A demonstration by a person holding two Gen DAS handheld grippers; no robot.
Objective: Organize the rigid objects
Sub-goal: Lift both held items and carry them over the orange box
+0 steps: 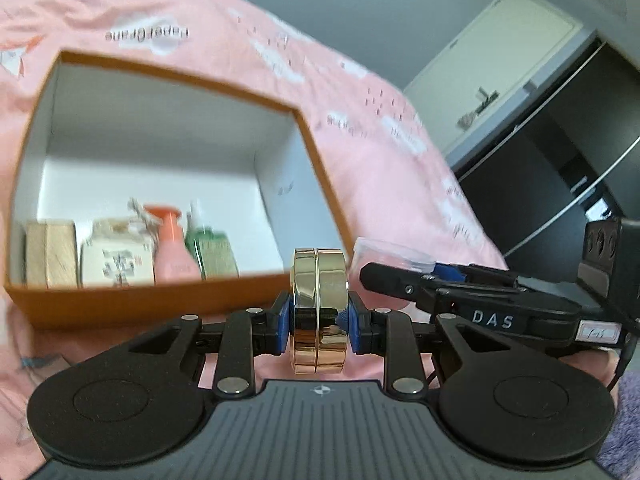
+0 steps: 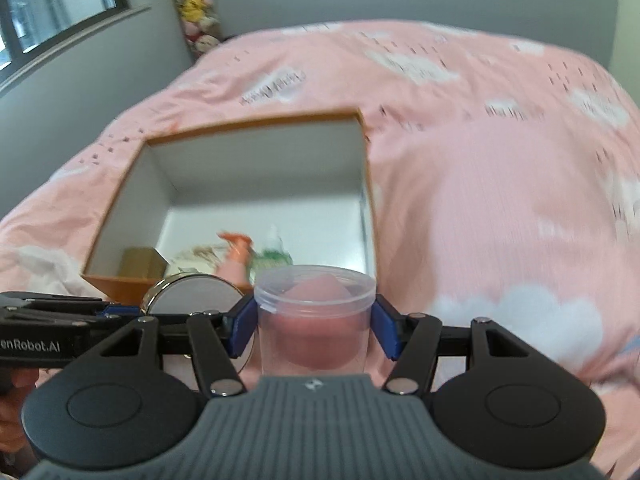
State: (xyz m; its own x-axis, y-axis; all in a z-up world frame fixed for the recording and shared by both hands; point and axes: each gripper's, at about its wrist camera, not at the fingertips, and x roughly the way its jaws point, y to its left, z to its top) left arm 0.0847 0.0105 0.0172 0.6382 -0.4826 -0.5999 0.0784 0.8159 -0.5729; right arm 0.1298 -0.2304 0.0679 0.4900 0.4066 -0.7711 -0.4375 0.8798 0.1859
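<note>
Orange box (image 1: 160,304) on the bed is already holding four items along its near wall; left gripper (image 1: 319,320) is clamping a gold compact (image 1: 319,280), right gripper (image 2: 314,322) a clear jar (image 2: 314,300), both just outside, awaiting placement.

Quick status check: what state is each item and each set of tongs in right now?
Left tongs: shut on the gold compact.
Gold compact: closed, held on edge.
Right tongs: shut on the clear jar.
Clear jar: lidded, upright, pink sponge inside.
Orange box: open, partly filled.
Pink pump bottle: upright in box.
</note>
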